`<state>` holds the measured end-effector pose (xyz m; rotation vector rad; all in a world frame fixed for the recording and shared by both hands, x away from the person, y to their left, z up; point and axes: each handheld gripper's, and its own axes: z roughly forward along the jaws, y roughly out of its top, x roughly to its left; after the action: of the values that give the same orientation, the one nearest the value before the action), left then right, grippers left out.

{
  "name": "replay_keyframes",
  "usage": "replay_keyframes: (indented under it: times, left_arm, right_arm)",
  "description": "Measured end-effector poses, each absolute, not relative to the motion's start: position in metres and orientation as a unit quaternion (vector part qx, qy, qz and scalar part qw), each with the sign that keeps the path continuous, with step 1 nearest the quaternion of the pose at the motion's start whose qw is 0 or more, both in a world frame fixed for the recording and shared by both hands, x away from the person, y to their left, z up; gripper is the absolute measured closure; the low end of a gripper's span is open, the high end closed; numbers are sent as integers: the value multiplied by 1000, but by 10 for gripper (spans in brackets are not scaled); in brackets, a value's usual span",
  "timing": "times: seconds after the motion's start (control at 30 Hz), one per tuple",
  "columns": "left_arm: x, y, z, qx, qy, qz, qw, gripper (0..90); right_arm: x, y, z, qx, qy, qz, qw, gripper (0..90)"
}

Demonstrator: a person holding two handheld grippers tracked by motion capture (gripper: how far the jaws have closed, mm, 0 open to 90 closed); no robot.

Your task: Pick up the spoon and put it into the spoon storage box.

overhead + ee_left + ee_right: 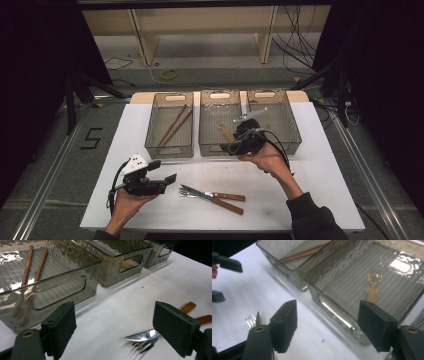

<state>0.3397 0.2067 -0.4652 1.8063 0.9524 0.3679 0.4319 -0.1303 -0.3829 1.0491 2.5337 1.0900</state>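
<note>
Spoon (373, 286) lies in the middle bin (332, 307), right of centre in the right gripper view, its wooden handle pointing down the frame and its bowl toward the top; in the high view it is a small pale shape (226, 131) at frame centre, just left of the right gripper (239, 145). That gripper hangs over the middle bin's near rim (215, 148), jaws spread with nothing between them. The left gripper (165, 172) sits at lower left of the high view, over the white desk (300, 190), its jaws likewise wide apart and empty.

Fork (192, 193) and knife (212, 198) lie crossed on the desk at lower centre of the high view, wooden handles to the right. The left gripper view brings them close at lower right: fork tines (142, 346) under the knife blade (142, 335), both partly hidden behind the right-hand jaw. The right gripper view catches just the tine tips (250, 320) at left.

Chopsticks (172, 125) rest slantwise in the left bin (150, 135); the left gripper view shows them (32, 270) at upper left through the ribbed wall. The right bin (292, 125) holds pale utensils too small to make out in the high view.
</note>
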Motion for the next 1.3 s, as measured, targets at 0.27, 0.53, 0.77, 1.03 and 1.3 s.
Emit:
replay_keyframes:
  times: [0.27,0.53,0.77,1.03,1.3]
  left_arm:
    - [340,207,-466,751,393,152,508,181]
    - [339,205,-466,753,389,150,509,182]
    - [338,204,-466,754,389,148,509,182]
    - [338,204,-466,754,388,148,509,182]
    - [338,205,-466,753,388,151,510,182]
  right_arm:
    - [415,-140,-393,350,855,372,89,326]
    - [401,-137,-403,336,865,365,74,326]
    - [392,-131,-407,322,875,355,63,325]
    - [383,-126,-411,307,886,343,47,325]
    - [371,-118,-416,288,900,326,34,330]
